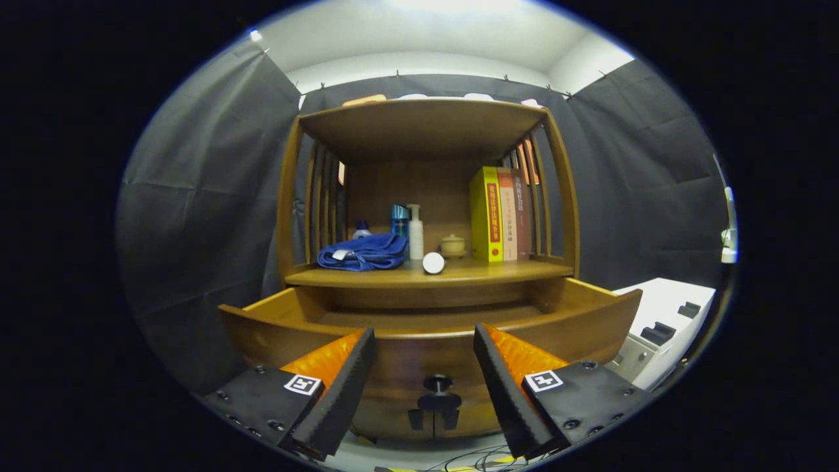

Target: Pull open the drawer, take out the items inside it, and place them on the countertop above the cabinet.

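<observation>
- Wood fills the space just ahead of your gripper [425, 367]: its fingers stand wide apart with nothing between them, and the drawer front sits just beyond the tips.
- Between the fingers, low on that front, you can see the dark knob [437, 384]; neither finger touches it.
- Your drawer [570, 328] is already pulled out, its curved front and side walls standing well forward of the cabinet body.
- From this low angle the drawer's floor is hidden behind the front wall, so you cannot tell what lies inside, or whether anything is left.
- Above the drawer runs the bench [419, 275], the cabinet's countertop under an upper shelf. It already carries a blue cloth [364, 252], a white pump bottle [415, 233], a blue bottle [399, 221] beside it, a white round thing [433, 262] near the front edge, a small lidded pot [452, 245] and a row of books [501, 213].
- My reading: the opening step is done and you are at the taking-out step.
- Next, I would have you lift the gripper above the drawer's front wall and tip it down so the inside comes into sight, then pick out an item.
- When you set it down, the free stretch of bench along the front edge looks the easiest spot; mind the round thing, which may roll if nudged.
</observation>
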Available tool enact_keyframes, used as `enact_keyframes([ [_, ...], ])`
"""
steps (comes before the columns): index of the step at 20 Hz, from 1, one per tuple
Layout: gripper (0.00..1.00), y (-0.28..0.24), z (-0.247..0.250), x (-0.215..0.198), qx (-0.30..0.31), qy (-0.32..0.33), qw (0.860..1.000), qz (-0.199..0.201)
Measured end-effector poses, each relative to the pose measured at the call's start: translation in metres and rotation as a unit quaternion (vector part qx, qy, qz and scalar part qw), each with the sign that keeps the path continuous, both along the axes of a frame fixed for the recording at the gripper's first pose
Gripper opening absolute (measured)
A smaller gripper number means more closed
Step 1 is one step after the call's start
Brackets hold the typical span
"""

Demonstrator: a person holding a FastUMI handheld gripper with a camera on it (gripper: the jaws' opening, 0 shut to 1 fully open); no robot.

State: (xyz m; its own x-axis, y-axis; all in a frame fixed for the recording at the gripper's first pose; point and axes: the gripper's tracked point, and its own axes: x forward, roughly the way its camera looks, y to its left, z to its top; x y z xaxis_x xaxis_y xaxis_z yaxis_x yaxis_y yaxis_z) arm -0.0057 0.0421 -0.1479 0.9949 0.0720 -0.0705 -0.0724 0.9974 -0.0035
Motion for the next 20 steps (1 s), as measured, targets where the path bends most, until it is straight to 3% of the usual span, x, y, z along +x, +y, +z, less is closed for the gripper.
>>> enact_keyframes([
  [11,0.97,-0.002,-0.038,0.017,-0.022,0.021,0.999,-0.011],
  [20,0.97,0.002,-0.028,0.037,-0.019,0.017,1.0,-0.003],
])
